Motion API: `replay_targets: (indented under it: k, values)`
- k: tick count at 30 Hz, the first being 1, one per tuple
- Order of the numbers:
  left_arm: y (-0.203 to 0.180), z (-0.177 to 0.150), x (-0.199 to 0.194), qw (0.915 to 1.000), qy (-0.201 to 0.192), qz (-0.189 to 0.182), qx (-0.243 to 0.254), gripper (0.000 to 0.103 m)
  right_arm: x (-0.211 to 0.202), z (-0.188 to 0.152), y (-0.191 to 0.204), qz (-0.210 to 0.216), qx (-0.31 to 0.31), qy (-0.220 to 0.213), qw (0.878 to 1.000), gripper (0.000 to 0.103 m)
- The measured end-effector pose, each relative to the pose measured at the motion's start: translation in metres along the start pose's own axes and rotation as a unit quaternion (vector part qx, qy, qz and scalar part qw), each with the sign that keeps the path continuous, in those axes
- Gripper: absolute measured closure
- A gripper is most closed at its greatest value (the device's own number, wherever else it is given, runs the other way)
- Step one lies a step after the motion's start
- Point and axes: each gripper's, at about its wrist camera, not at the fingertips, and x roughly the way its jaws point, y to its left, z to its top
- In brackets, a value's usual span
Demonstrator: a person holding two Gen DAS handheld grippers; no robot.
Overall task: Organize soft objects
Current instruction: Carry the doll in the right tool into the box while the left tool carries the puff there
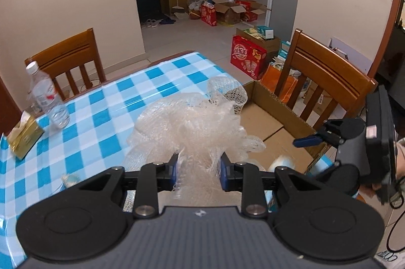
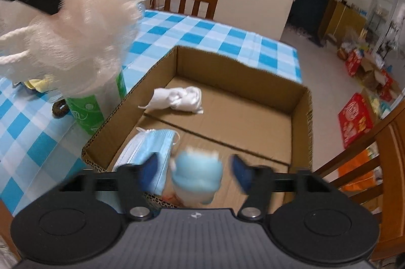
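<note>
**Mesh puff beside box, plush loose over it**

Mesh puff (image 1: 192, 122) is pinched in the left tongs (image 1: 198, 167), just outside the cardboard box's (image 2: 301, 102) left wall, above the counter (image 1: 106, 102). Its bulk runs forward of the pads. Right tongs (image 2: 193, 169) are spread, angled down; blue plush (image 2: 198, 175) sits untouched between them over the box floor.

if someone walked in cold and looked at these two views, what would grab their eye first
First the big puff of white mesh netting, clamped in the left gripper above the blue-and-white checked tablecloth, beside the open cardboard box. Next, in the right wrist view, the small blue-and-white soft toy, blurred, between the right gripper's open jaws over the box. On the box floor lie a white cloth and a blue face mask.
</note>
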Motion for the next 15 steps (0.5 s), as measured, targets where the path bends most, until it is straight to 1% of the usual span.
replay_targets:
  k: [1, 2, 9, 15]
  values:
    - [-0.002, 0.003, 0.004, 1.0, 0.0, -0.001, 0.002, 0.075, 0.0, -0.002, -0.001, 0.004, 0.001, -0.006, 1.0, 0.01]
    - [-0.005, 0.007, 0.007, 1.0, 0.001, -0.003, 0.004, 0.075, -0.001, -0.004, -0.001, 0.008, 0.002, -0.01, 1.0, 0.007]
    - [-0.023, 0.032, 0.045, 0.9993, 0.005, -0.028, 0.024, 0.075, -0.008, -0.015, -0.01, 0.015, 0.037, -0.016, 0.999, 0.004]
    - [-0.045, 0.056, 0.085, 0.9976, 0.003, -0.058, 0.037, 0.075, -0.014, -0.021, -0.015, 0.009, 0.062, -0.02, 0.998, 0.002]
